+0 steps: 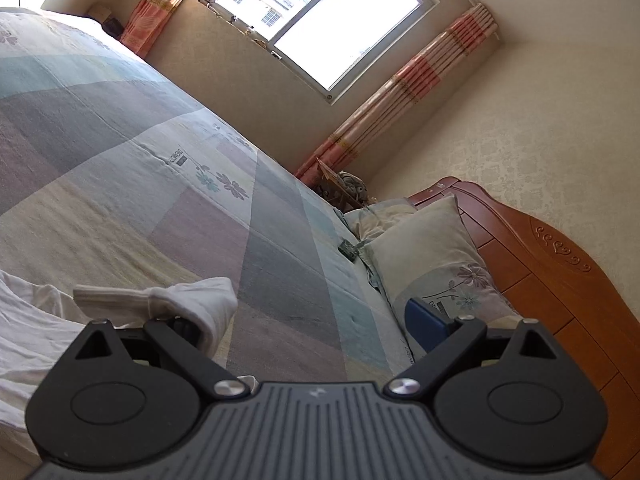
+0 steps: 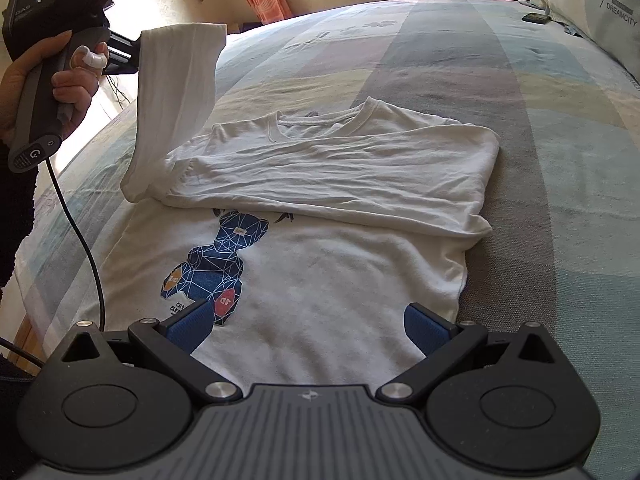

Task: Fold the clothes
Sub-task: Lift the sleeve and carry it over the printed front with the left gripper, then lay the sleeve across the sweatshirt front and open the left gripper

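Around the white shirt (image 2: 320, 280) we see bare bedspread (image 2: 520, 160) to its right and beyond its collar. The lifted sleeve (image 2: 176, 92) and the person's hand (image 2: 60, 76) block its left side. Pillows (image 2: 592, 8) and a small dark object (image 2: 537, 17) crowd the far right corner.

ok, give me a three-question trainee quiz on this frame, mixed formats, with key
1. True or false: both sleeves of the white long-sleeved shirt with the blue bear print lie flat.
2. The right gripper is: A) shut on the hem; B) open over the shirt; C) out of view.
3. What does the shirt lie on?
Key: 1 false: one white sleeve hangs raised from the left gripper. 2 B. 3 the pastel patchwork bedspread.
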`<action>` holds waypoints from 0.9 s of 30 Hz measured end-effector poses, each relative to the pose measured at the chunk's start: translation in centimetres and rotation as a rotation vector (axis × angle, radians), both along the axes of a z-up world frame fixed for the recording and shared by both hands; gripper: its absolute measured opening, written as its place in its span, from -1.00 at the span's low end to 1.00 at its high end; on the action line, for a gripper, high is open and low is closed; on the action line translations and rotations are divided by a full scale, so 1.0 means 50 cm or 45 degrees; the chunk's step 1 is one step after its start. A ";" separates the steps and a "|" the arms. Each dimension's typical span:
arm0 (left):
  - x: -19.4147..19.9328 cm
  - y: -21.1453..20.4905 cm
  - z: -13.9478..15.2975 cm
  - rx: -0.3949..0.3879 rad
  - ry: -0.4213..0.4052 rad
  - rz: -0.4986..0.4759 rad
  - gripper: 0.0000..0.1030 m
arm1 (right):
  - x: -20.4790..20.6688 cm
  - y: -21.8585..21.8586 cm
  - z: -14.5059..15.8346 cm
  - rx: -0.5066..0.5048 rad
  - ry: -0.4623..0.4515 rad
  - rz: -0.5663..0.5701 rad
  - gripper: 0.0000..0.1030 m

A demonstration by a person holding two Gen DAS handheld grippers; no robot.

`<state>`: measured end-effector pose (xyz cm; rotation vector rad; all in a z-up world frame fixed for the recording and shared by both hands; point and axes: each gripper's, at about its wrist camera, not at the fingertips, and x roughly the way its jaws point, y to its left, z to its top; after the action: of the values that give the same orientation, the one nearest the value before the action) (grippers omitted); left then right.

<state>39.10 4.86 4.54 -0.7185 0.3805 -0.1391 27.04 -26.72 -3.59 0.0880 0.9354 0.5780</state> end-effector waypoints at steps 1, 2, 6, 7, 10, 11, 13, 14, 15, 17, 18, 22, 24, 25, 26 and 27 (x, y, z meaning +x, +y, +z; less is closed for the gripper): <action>0.006 -0.011 -0.006 -0.003 0.003 -0.010 0.85 | 0.000 -0.002 0.001 -0.011 0.001 -0.001 1.00; 0.011 -0.022 -0.010 -0.004 0.007 -0.024 0.85 | -0.001 -0.006 0.002 -0.025 0.001 -0.006 1.00; 0.032 -0.062 -0.028 0.014 0.035 -0.079 0.85 | -0.003 -0.024 0.006 -0.051 0.001 -0.034 1.00; 0.036 -0.070 -0.033 0.018 0.042 -0.091 0.85 | -0.002 -0.026 0.006 -0.050 0.001 -0.041 1.00; 0.043 -0.094 -0.046 0.031 0.069 -0.125 0.85 | -0.002 -0.033 0.007 -0.050 0.003 -0.061 1.00; 0.046 -0.101 -0.050 0.035 0.076 -0.136 0.85 | -0.002 -0.034 0.007 -0.050 0.004 -0.068 1.00; 0.052 -0.115 -0.057 0.042 0.095 -0.156 0.85 | 0.000 -0.033 0.004 -0.044 0.009 -0.074 1.00; 0.055 -0.121 -0.060 0.047 0.103 -0.166 0.85 | 0.000 -0.033 0.004 -0.042 0.010 -0.076 1.00; 0.057 -0.126 -0.062 0.053 0.107 -0.174 0.85 | 0.001 -0.032 0.003 -0.041 0.012 -0.075 1.00; 0.061 -0.135 -0.065 0.065 0.109 -0.192 0.85 | 0.003 -0.030 0.002 -0.039 0.013 -0.076 1.00; 0.064 -0.140 -0.067 0.072 0.111 -0.199 0.85 | 0.003 -0.031 0.002 -0.037 0.015 -0.076 1.00; 0.074 -0.160 -0.082 0.093 0.146 -0.224 0.85 | 0.004 -0.035 -0.001 -0.037 0.019 -0.087 1.00; 0.076 -0.169 -0.089 0.102 0.161 -0.238 0.85 | 0.005 -0.039 -0.004 -0.036 0.025 -0.102 1.00; 0.078 -0.173 -0.093 0.107 0.168 -0.246 0.85 | 0.005 -0.041 -0.005 -0.035 0.026 -0.108 1.00; 0.079 -0.178 -0.097 0.115 0.174 -0.252 0.85 | 0.004 -0.043 -0.006 -0.033 0.028 -0.113 1.00; 0.080 -0.183 -0.101 0.128 0.180 -0.258 0.85 | 0.004 -0.044 -0.007 -0.031 0.029 -0.117 1.00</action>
<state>43.09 -4.29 -0.52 -0.5911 0.5919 -0.2594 27.24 -28.94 -3.91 0.1149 0.9556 0.4815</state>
